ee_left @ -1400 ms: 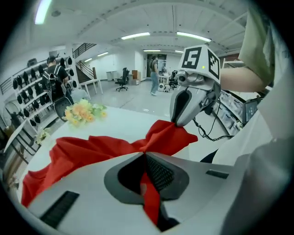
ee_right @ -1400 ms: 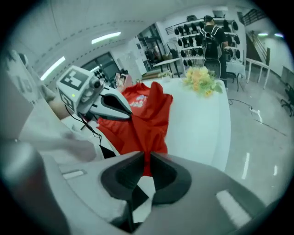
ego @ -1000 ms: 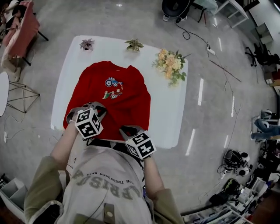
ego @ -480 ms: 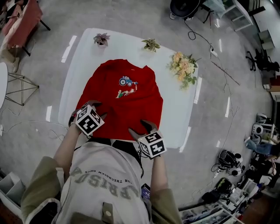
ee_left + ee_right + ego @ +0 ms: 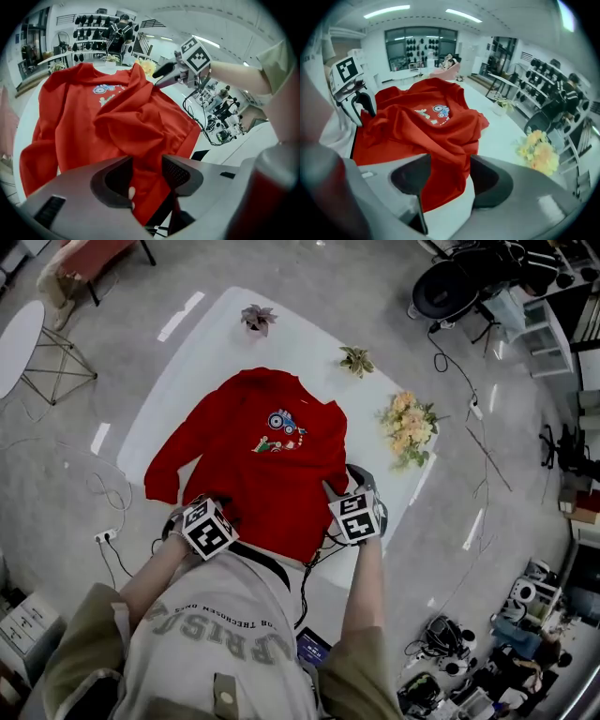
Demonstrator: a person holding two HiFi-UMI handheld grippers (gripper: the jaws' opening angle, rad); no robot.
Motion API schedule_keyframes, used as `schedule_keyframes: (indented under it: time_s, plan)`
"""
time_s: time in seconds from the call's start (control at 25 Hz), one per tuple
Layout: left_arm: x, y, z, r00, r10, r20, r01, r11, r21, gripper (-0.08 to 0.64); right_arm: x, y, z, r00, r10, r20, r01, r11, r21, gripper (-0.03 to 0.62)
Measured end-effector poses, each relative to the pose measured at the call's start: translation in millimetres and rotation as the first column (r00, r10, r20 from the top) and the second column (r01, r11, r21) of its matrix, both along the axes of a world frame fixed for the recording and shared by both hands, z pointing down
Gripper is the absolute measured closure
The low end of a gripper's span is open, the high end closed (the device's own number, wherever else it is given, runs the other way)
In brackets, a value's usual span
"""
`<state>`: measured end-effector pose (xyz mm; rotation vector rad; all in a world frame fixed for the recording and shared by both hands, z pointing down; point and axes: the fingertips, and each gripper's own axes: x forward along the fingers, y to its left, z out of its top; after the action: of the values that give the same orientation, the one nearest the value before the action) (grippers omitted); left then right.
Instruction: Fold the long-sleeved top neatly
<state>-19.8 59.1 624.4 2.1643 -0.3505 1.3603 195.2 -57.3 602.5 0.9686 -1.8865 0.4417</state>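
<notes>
Red long-sleeved fabric top (image 5: 267,460) lies mid-frame on white rectangular table (image 5: 197,357). Grippers now off the hem, wider apart than a second ago: re-grip starting. Left gripper (image 5: 146,173) jaws apart, cloth between, probably unclamped; right gripper (image 5: 449,176) jaws closing round cloth. Collar up-frame, hem down; long axis vertical.

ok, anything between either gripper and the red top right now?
Nothing visible. Fabric of the red top lies between the fingers of the left gripper and of the right gripper, whose fingers are closing. The flower bunch and two small plants sit toward the table's far side, clear of both.
</notes>
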Motion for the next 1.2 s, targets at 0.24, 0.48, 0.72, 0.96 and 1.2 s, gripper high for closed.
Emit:
schedule_keyframes:
  time_s: [0.24,0.48,0.72,0.96,1.2]
  plan:
    - [3,-9,4,0.996,-0.061,0.060,0.053,0.991,0.125,0.493,-8,-3,16,0.948,-0.308,-0.075,0.306,0.951,-0.046,0.548]
    - [-47,-22,-26,0.991,-0.108,0.082,0.089,0.974,0.206,0.511,12,34,-21,0.903,-0.427,-0.046,0.426,0.904,-0.024,0.552]
    - [-83,-28,4,0.969,-0.133,0.210,0.088,0.973,0.211,0.508,47,48,22,0.921,-0.380,-0.082,0.373,0.924,-0.088,0.549]
    - [-66,-9,-31,0.970,-0.143,0.195,0.090,0.962,0.256,0.332,38,16,-32,0.953,-0.182,0.241,0.204,0.977,-0.069,0.308]
    - [1,3,-21,0.990,-0.020,0.138,-0.014,0.970,0.241,0.329,6,-45,-13,0.930,-0.008,0.368,0.082,0.979,-0.185,0.318]
